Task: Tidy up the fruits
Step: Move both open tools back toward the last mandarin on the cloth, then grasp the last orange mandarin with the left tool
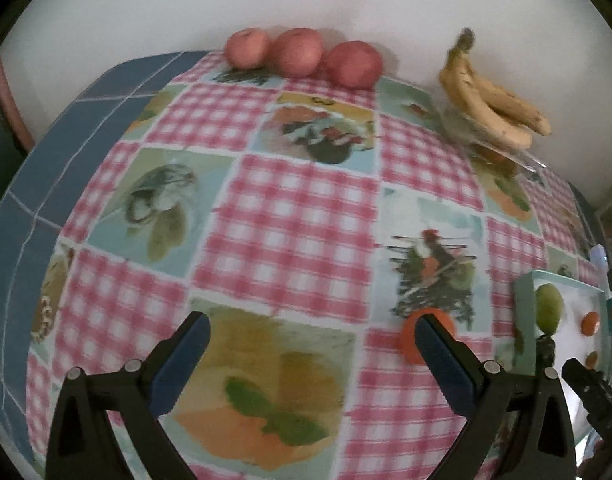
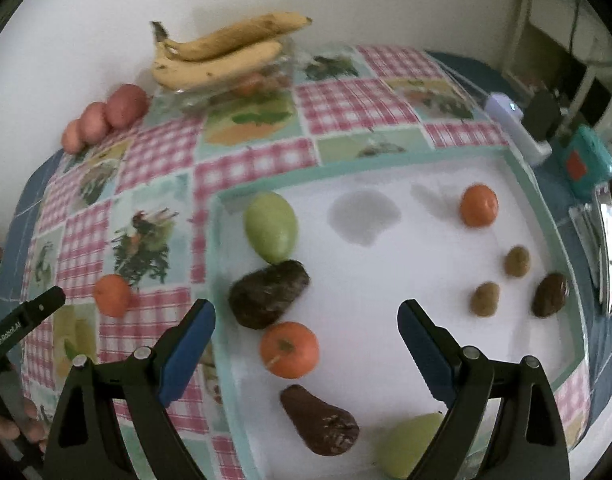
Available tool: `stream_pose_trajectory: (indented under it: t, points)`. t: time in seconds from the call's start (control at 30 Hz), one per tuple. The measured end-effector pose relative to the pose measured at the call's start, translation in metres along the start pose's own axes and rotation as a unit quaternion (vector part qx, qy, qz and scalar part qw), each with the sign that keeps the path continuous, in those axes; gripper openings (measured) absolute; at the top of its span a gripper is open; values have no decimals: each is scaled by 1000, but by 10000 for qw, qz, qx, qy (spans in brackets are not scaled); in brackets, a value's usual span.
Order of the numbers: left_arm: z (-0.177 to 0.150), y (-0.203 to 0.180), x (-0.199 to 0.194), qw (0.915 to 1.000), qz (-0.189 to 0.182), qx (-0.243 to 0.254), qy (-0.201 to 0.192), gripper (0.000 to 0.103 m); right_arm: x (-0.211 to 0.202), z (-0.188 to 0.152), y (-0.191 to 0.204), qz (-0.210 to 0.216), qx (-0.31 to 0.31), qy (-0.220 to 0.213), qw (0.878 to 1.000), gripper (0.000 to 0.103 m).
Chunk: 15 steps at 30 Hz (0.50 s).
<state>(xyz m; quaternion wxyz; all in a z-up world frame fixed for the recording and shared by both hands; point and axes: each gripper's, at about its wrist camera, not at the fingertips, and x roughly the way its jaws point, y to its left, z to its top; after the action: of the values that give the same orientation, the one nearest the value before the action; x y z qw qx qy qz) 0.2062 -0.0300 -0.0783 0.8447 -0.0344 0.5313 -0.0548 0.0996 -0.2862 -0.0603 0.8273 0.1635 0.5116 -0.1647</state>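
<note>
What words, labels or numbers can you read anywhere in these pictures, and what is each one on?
"GenRobot.AI": white letters on the black finger of the left gripper, seen in the right wrist view.
The teal device with a red patch at the table's far edge: any marking is too blurred to read.
The patterned tablecloth shows only pictures, no legible text.
</note>
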Motion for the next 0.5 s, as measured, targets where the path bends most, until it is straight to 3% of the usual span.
stream_pose_trajectory:
  t: [0.1, 0.2, 0.5]
  points:
    - [-1, -15, 4, 9998, -134, 113, 33, 101, -4, 1, -4, 69, 66, -47, 9999, 93]
    - [-2, -31, 10, 9992, -209, 309, 117, 90, -9, 3, -10, 111, 154, -137, 9997, 93]
    - [-10, -65, 35, 9962, -222, 775, 339, 83, -3, 2, -25, 137, 395, 13, 9991, 93]
